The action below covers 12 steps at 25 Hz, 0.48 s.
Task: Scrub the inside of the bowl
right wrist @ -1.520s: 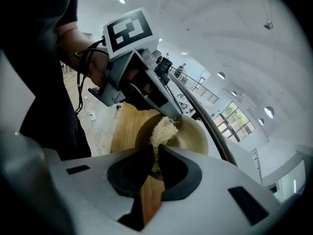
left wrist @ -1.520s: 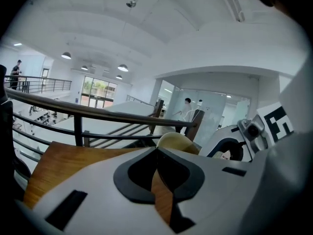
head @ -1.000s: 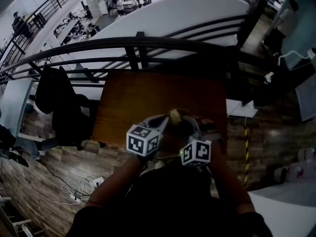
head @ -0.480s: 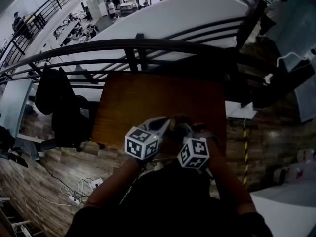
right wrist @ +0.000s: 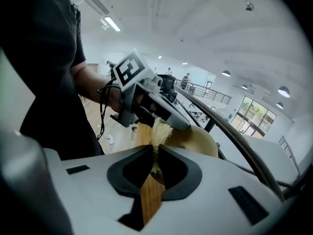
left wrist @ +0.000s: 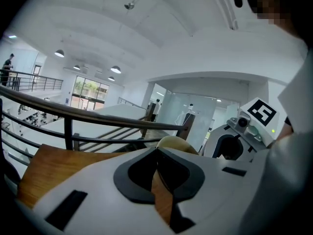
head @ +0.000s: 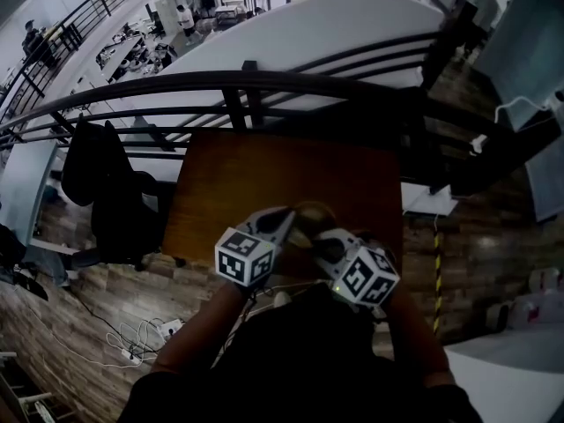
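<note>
A pale tan bowl (head: 310,213) is held above the near edge of the brown wooden table (head: 264,170). My left gripper (head: 286,225) is shut on the bowl's rim; in the left gripper view the closed jaws (left wrist: 157,150) meet right at the cream rim (left wrist: 174,142). My right gripper (head: 322,240) is shut on a pale fibrous scrubber (right wrist: 160,127), whose frayed end sticks out past the jaws (right wrist: 156,150) against the bowl (right wrist: 198,140). The bowl's inside is hidden in every view.
A dark curved railing (head: 264,82) runs just beyond the table's far edge. To the table's left stands a black office chair (head: 106,183), and cables (head: 141,342) lie on the floor near it. A yellow-black striped post (head: 438,263) is at the right.
The right gripper has rolled and swung a little to the right, its marker cube turning with it. The left gripper and the bowl have hardly shifted.
</note>
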{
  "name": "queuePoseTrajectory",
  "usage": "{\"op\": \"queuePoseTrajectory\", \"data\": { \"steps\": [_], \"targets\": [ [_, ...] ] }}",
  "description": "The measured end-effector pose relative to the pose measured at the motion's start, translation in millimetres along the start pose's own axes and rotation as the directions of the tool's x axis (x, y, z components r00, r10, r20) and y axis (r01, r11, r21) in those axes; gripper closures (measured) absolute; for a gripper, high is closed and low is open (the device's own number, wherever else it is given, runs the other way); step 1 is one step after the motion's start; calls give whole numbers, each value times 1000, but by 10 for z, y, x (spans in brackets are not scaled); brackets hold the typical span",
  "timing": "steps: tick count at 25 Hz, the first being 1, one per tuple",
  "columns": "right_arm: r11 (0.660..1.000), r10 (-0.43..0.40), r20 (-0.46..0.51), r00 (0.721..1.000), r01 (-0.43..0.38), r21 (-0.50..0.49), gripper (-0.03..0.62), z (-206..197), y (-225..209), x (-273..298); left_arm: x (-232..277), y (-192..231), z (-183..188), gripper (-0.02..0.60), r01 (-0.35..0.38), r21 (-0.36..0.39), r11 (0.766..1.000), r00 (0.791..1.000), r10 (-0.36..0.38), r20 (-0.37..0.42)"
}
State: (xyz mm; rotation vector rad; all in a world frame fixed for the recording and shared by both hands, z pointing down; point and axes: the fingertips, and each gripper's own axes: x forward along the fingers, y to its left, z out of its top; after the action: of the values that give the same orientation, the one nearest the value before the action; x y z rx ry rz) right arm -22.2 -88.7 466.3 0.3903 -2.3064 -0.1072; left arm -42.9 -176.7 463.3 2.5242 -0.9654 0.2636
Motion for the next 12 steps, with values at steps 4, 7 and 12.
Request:
{"op": "queuePoseTrajectory", "data": {
  "steps": [4, 7, 12],
  "targets": [
    [996, 8, 164, 986, -21, 83, 551, 166, -13, -269, -21, 69, 19, 577, 20, -66, 998, 1000, -19, 23],
    [996, -55, 219, 974, 37, 87, 551, 253, -92, -498, -33, 124, 18, 577, 83, -182, 980, 996, -74, 56],
    [988, -132, 270, 954, 104, 117, 551, 271, -194, -790, -81, 168, -14, 577, 188, -328, 926, 981, -159, 113]
  ]
}}
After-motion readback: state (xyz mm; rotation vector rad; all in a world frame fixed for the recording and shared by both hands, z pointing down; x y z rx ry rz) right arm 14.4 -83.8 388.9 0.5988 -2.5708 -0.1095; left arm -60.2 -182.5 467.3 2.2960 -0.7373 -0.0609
